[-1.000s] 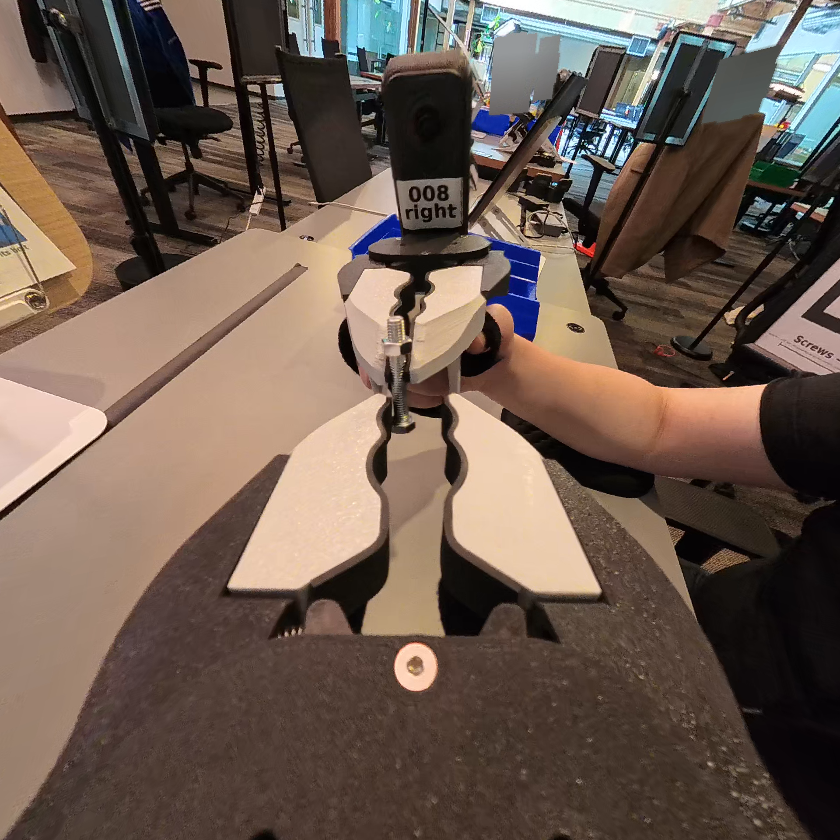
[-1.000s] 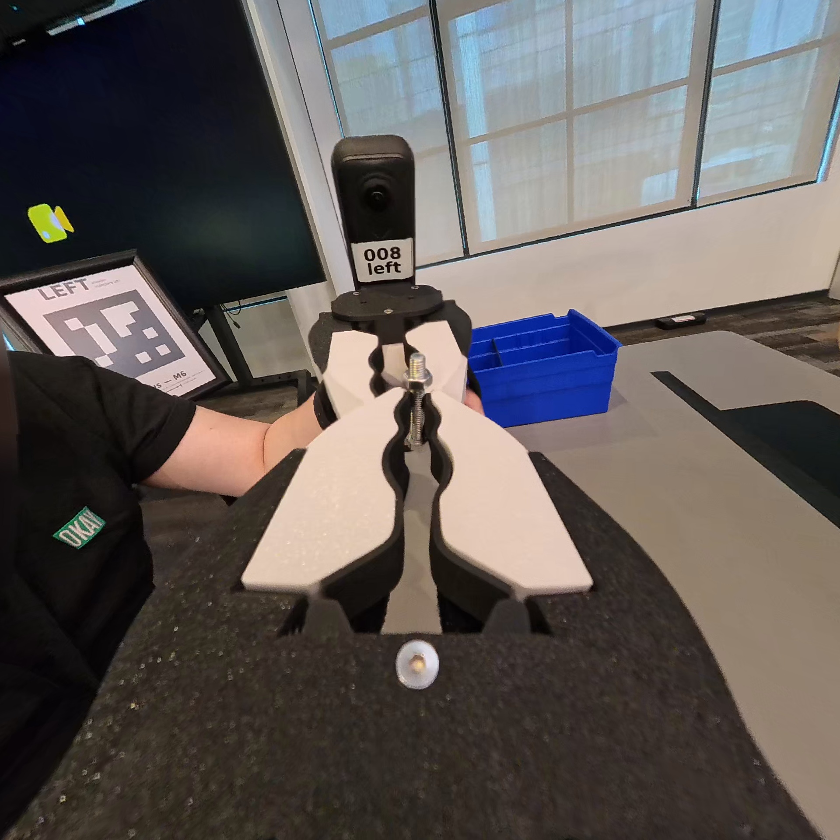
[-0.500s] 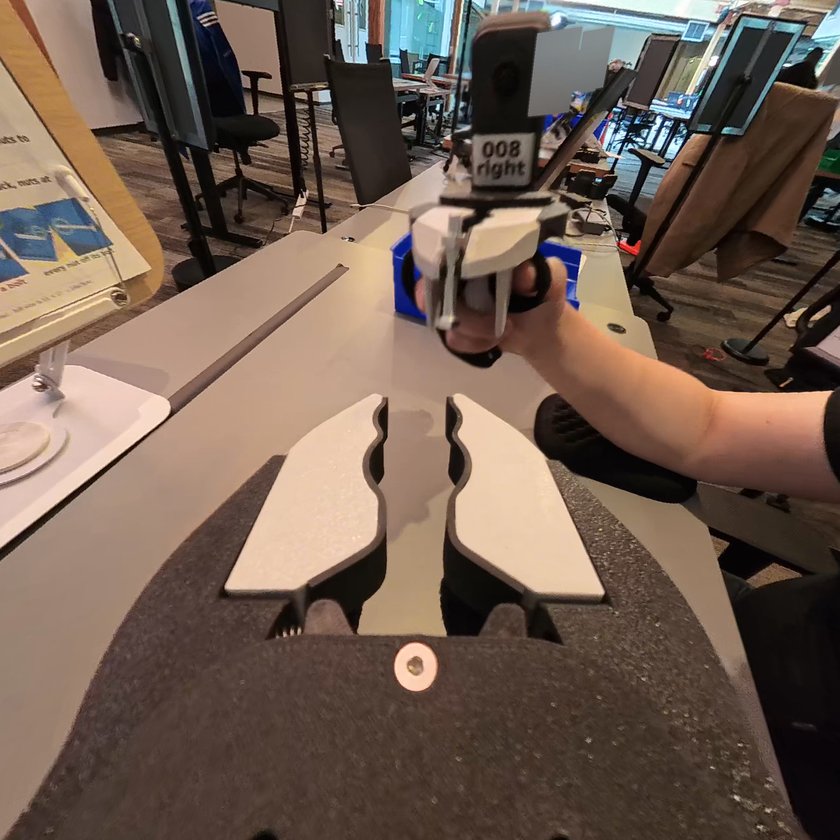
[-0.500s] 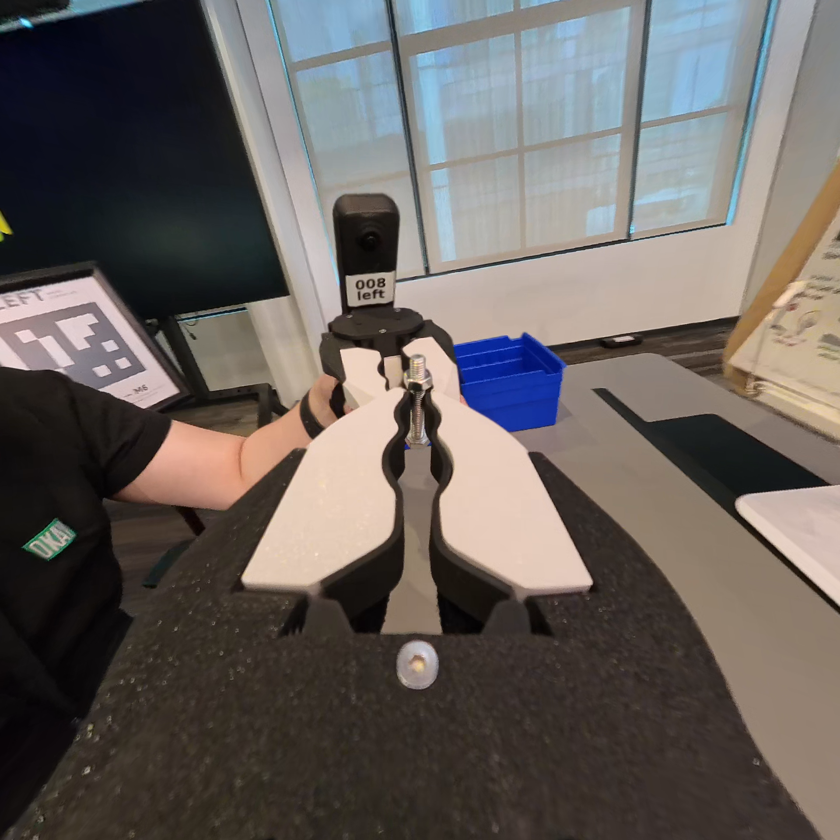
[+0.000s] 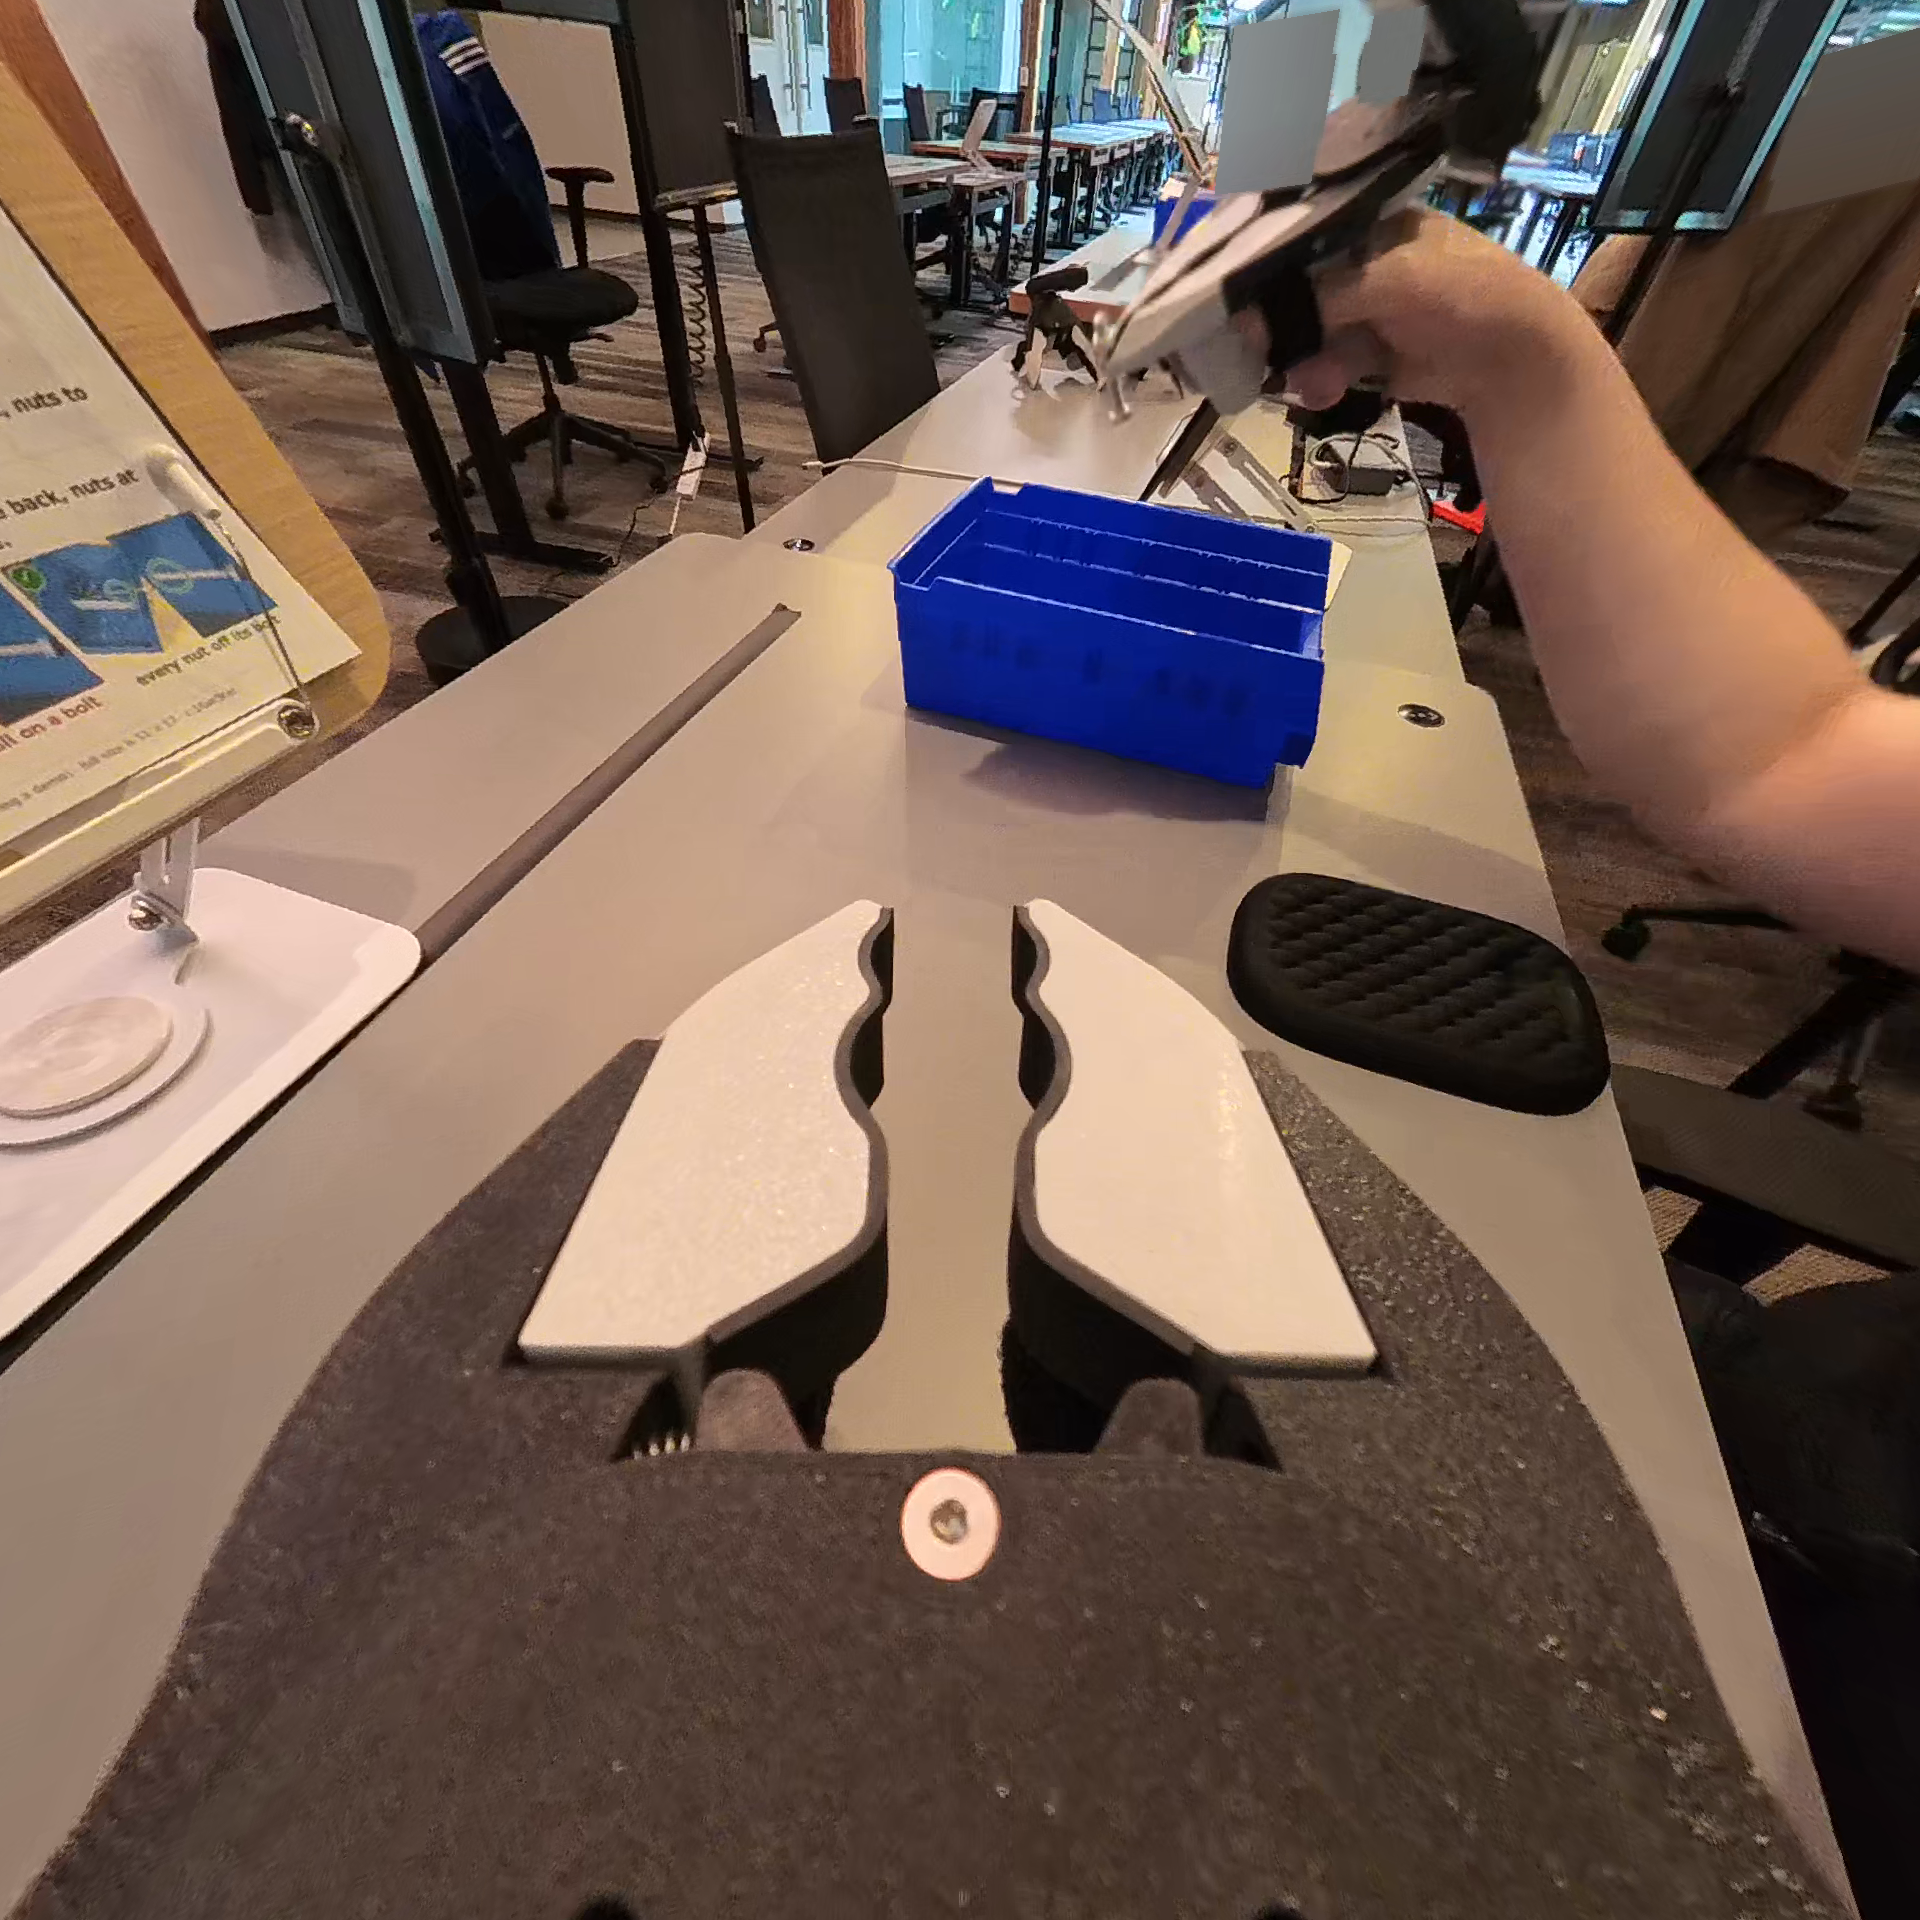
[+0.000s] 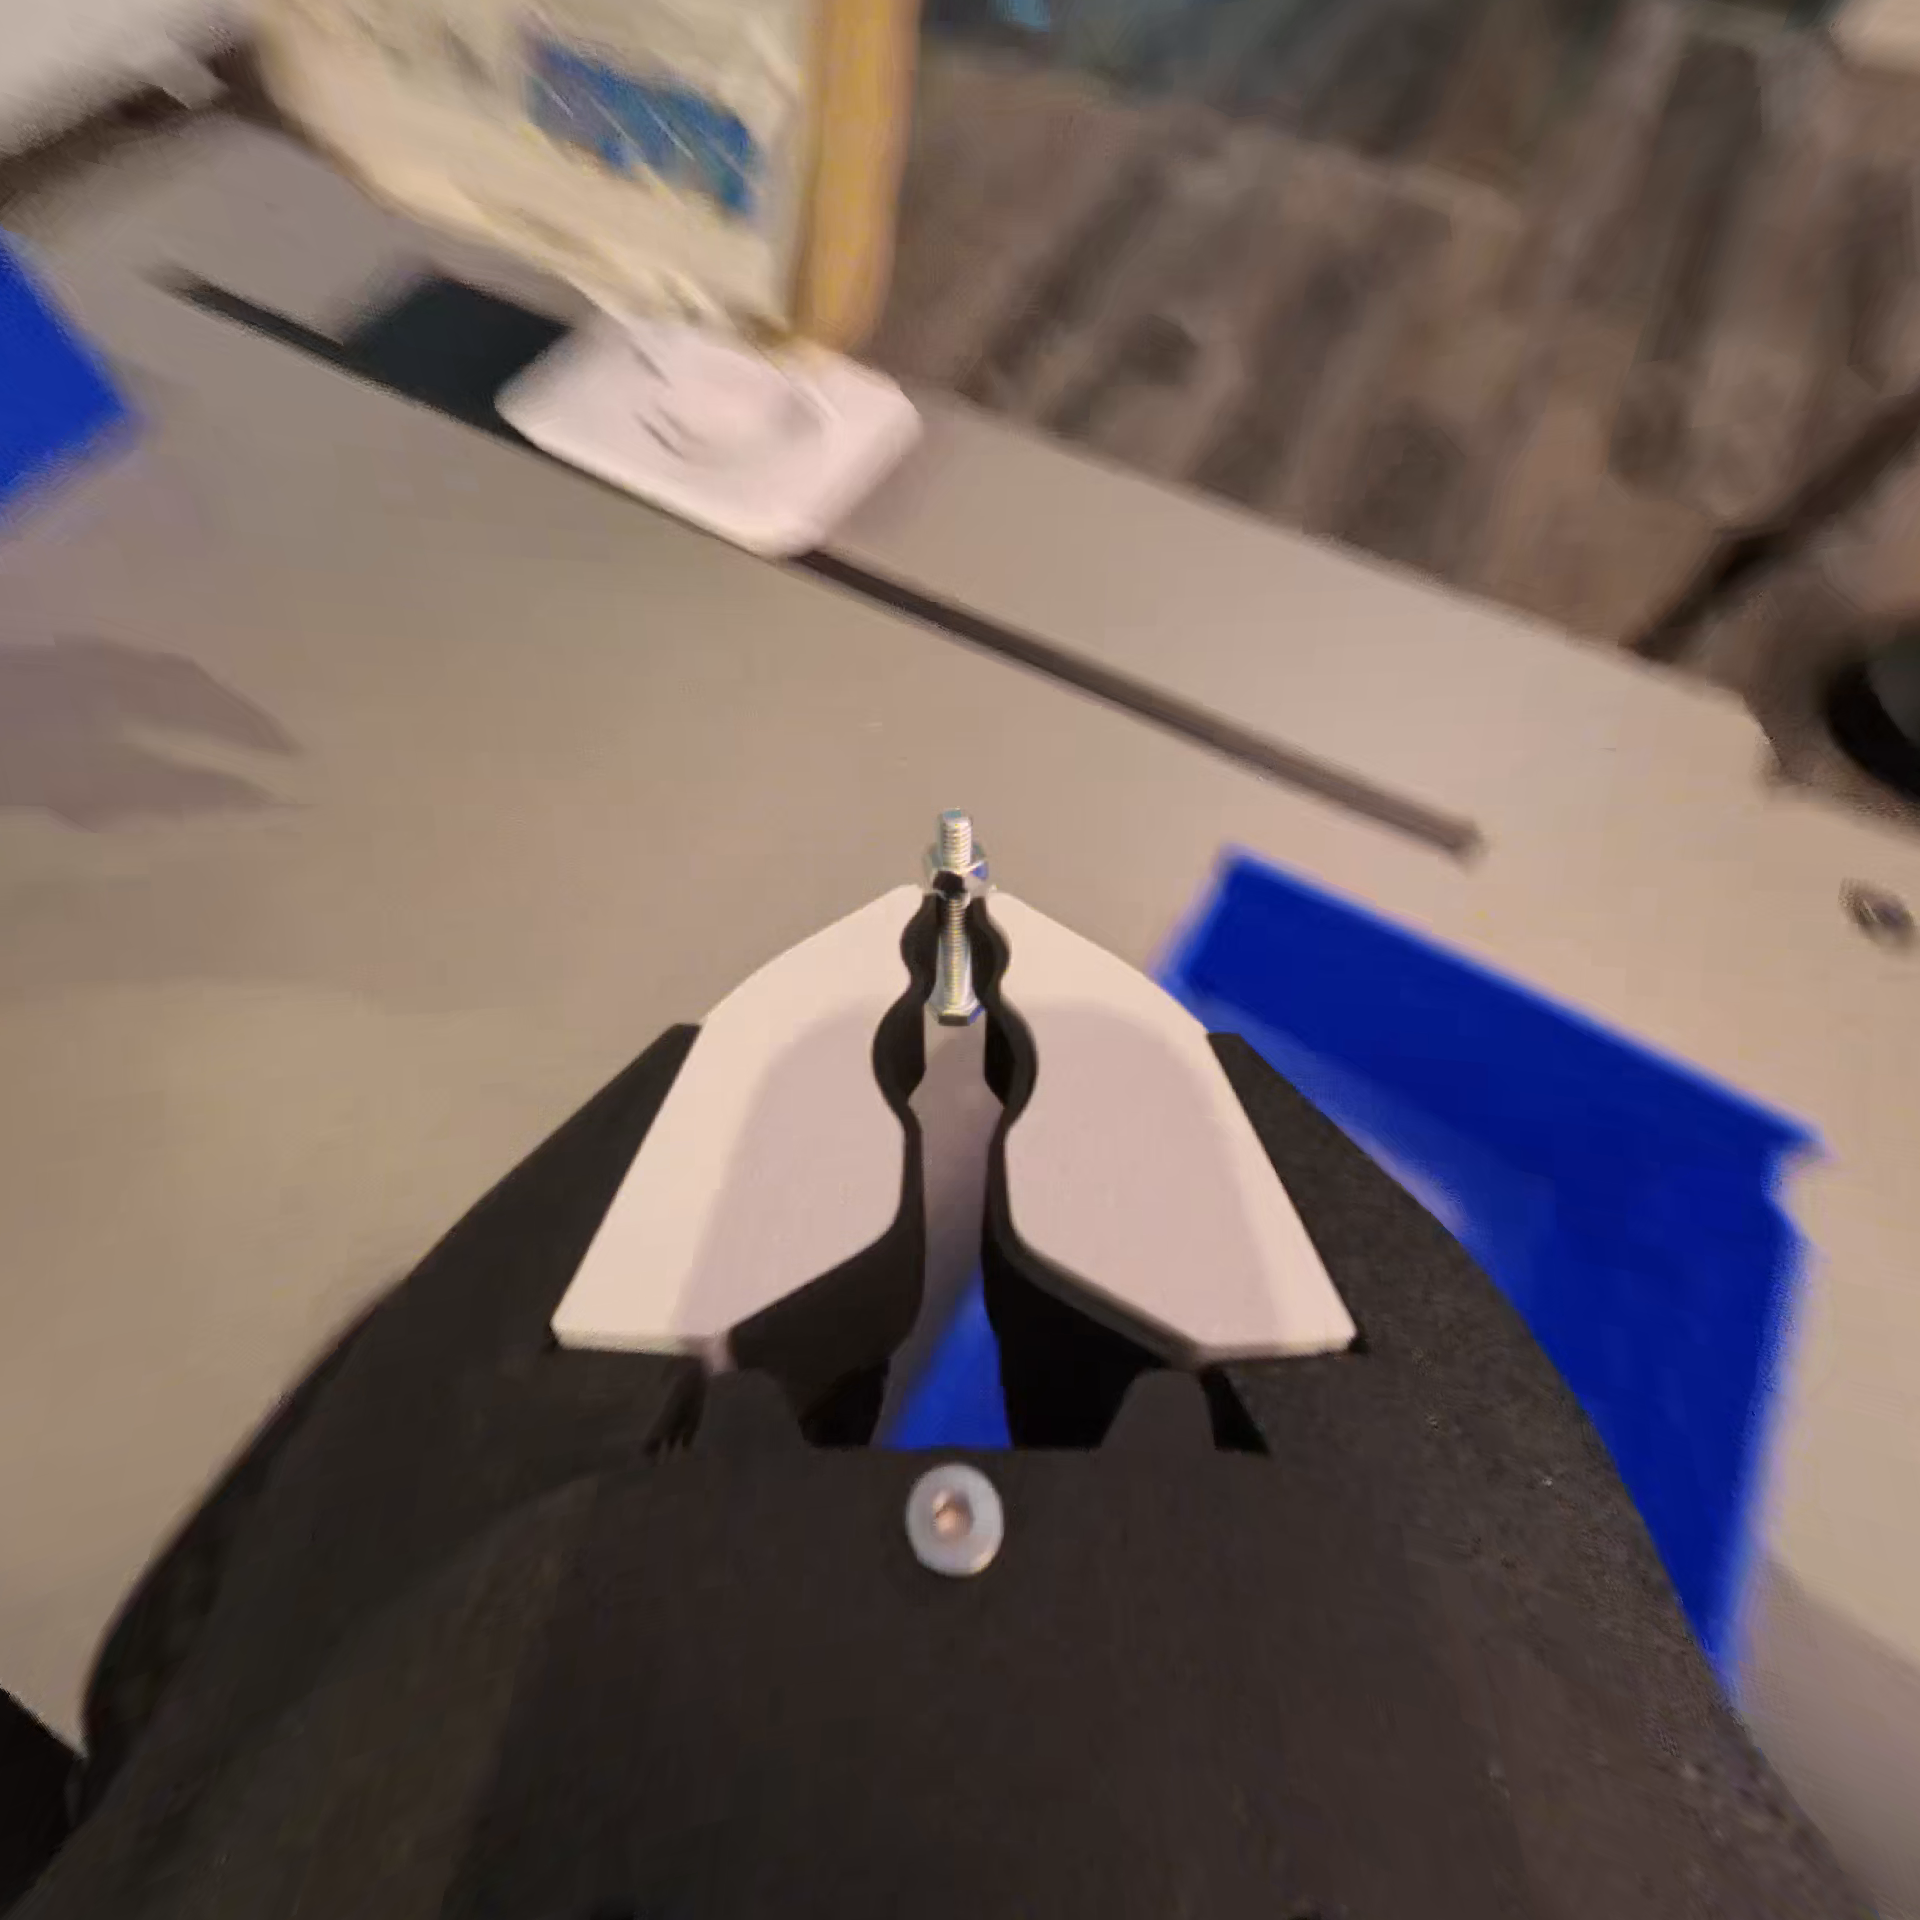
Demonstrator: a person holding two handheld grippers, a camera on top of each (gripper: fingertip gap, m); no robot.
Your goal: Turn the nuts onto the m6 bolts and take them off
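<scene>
Right gripper [image 6: 954,914] clamped on bolt [image 6: 952,961] with nut [image 6: 956,860] threaded, tilted over blue bin [image 5: 1110,623], probably for drop-off; left gripper [image 5: 948,925] spread, empty above tabletop [image 5: 727,831].

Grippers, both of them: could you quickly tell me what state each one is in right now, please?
Left gripper: open, holding nothing.
Right gripper: shut on the bolt, which has a nut threaded near its tip.

A bright blue bin [image 5: 1112,634] on a plain grey table [image 5: 727,831]. Black pad [image 5: 1413,1003] with a diamond-quilted pattern. White gripper fingers [image 5: 748,1132] edged in black. Silver bolt [image 6: 951,956].
</scene>
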